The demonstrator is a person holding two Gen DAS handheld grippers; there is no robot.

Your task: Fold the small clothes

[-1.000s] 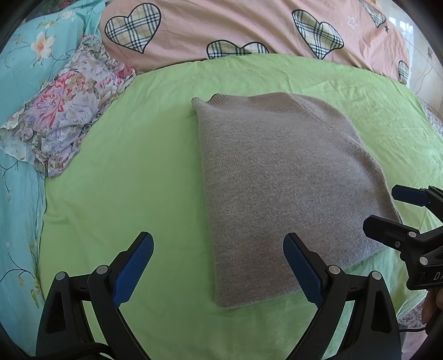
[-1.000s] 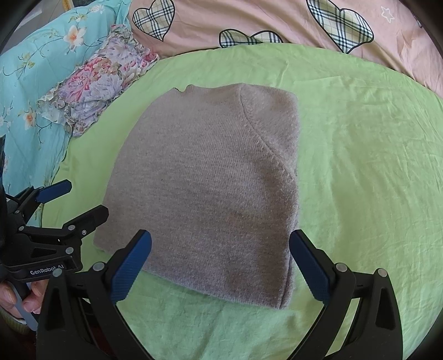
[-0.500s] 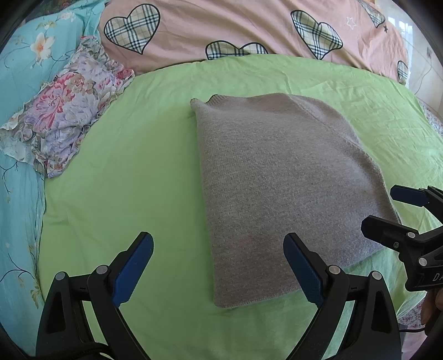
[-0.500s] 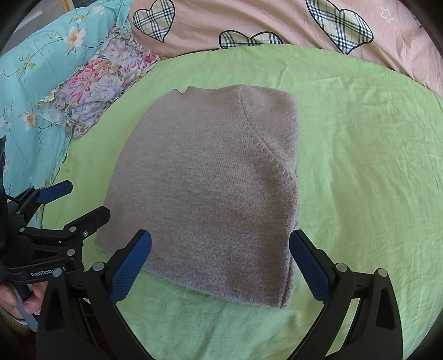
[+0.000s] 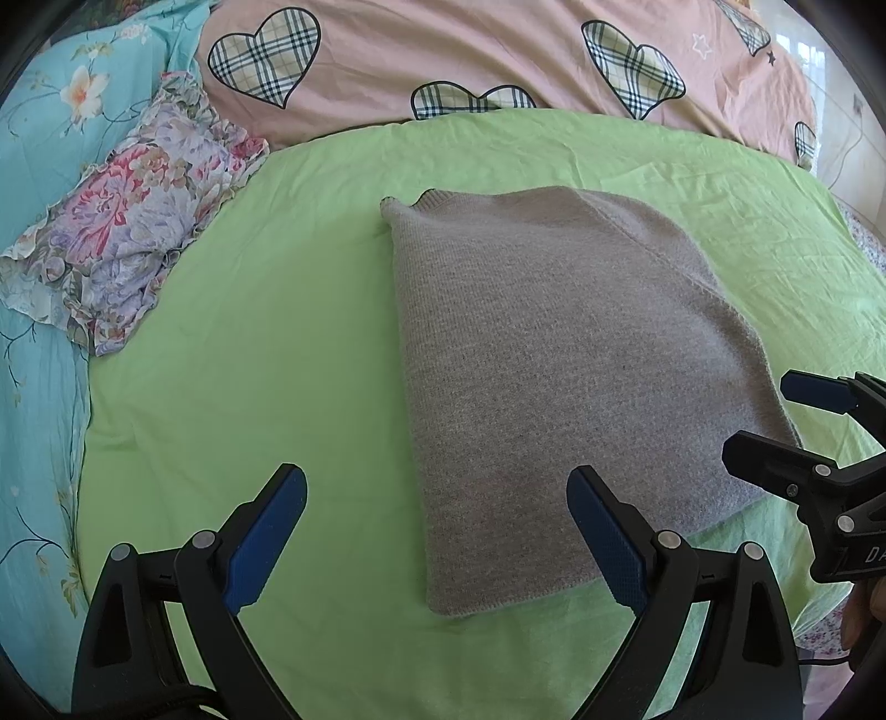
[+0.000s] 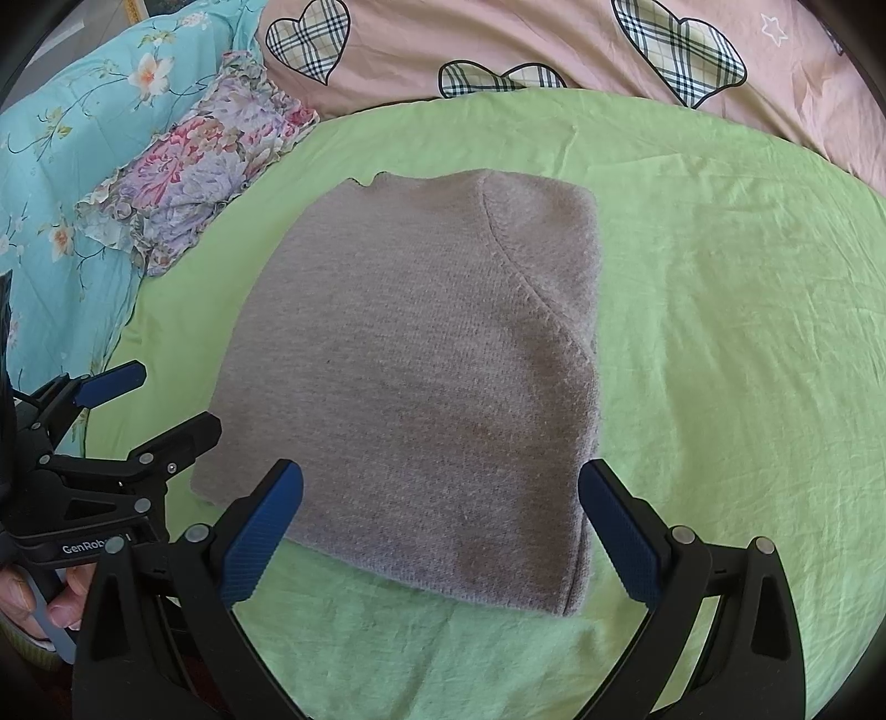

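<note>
Fingers of the left gripper (image 5: 437,534) stand wide apart with nothing between them, low over the near edge of the green sheet (image 5: 266,343); the right gripper (image 6: 440,531) is spread just as wide and empty, hovering above the near hem of the grey knit sweater (image 6: 421,382). A hand (image 6: 33,598) grips the left gripper's handle at the lower left of the right wrist view. The sweater lies folded flat on the sheet, its long axis running from the near hem away toward the collar notch at the far end. Beyond it to the left, a folded floral garment (image 5: 127,238) rests where the sheet meets a turquoise flowered cover (image 5: 39,138). Farthest back lies a pink quilt with plaid hearts (image 5: 443,50).
</note>
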